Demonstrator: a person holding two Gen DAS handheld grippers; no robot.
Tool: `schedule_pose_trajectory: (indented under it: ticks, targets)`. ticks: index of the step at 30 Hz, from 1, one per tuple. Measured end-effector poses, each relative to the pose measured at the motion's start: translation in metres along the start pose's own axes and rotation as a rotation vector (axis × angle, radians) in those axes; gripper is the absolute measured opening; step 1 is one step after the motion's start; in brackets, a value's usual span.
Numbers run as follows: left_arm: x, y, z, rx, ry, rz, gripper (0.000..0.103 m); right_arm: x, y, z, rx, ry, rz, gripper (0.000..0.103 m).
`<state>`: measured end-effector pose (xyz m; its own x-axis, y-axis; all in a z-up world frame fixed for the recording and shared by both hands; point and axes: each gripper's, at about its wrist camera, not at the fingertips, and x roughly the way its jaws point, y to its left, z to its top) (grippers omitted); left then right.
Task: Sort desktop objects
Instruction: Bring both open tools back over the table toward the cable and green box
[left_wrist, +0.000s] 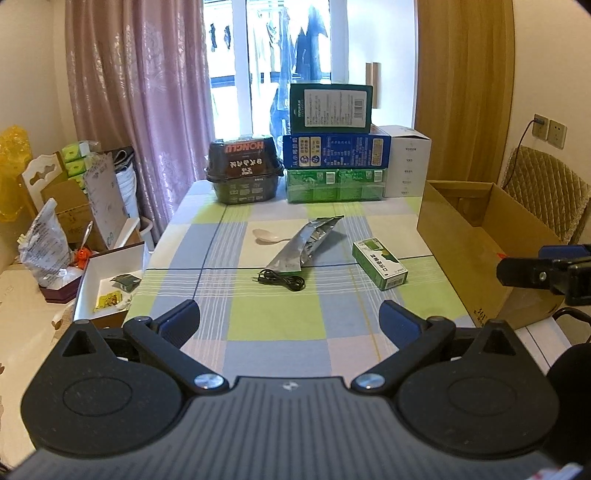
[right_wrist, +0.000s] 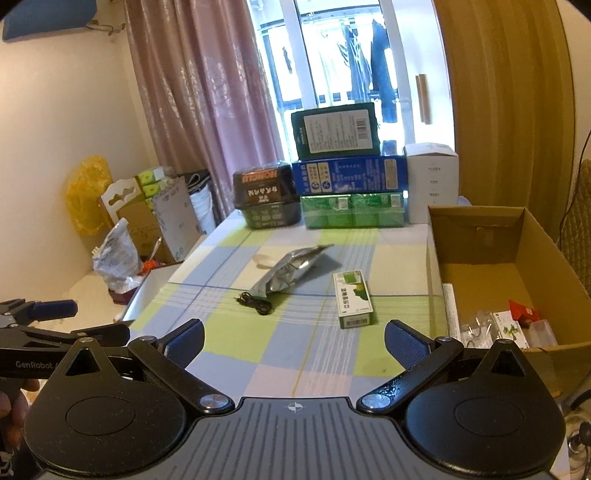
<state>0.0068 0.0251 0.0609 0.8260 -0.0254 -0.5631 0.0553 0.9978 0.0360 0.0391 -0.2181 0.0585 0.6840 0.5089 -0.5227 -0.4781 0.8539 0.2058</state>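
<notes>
Checked cloth (left_wrist: 273, 321) covered the table in the left wrist view, where the left gripper (left_wrist: 290, 319) hovered with jaws spread and empty; a silver pouch (left_wrist: 304, 242) lay mid-table, its long axis running near-left to far-right. From the right wrist view, the right gripper (right_wrist: 294, 341) likewise gaped empty near the green box (right_wrist: 352, 304), which lay lengthwise pointing away, left of the cardboard box (right_wrist: 480, 236).

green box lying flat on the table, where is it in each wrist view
Left wrist: the green box is right of centre, beside the black cable.
Right wrist: the green box is just right of centre, nearer the cardboard box.
Shared landmark: the silver pouch, left of it in both.
</notes>
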Motion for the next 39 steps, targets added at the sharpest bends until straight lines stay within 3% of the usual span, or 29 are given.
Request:
schedule_pose_trajectory:
  ticks: [23, 28, 39]
  targets:
    - [0.190, 0.016, 0.019, 0.096, 0.120, -0.090, 0.101, 0.167, -0.040, 0.012, -0.035, 0.125, -0.102, 0.101]
    - [0.219, 0.015, 0.019, 0.132, 0.129, -0.074, 0.101, 0.197, -0.049, 0.007, -0.065, 0.138, -0.108, 0.101]
    - [0.256, 0.027, 0.017, 0.080, 0.155, -0.132, 0.101, 0.251, -0.067, 0.005, -0.085, 0.184, -0.120, 0.101]
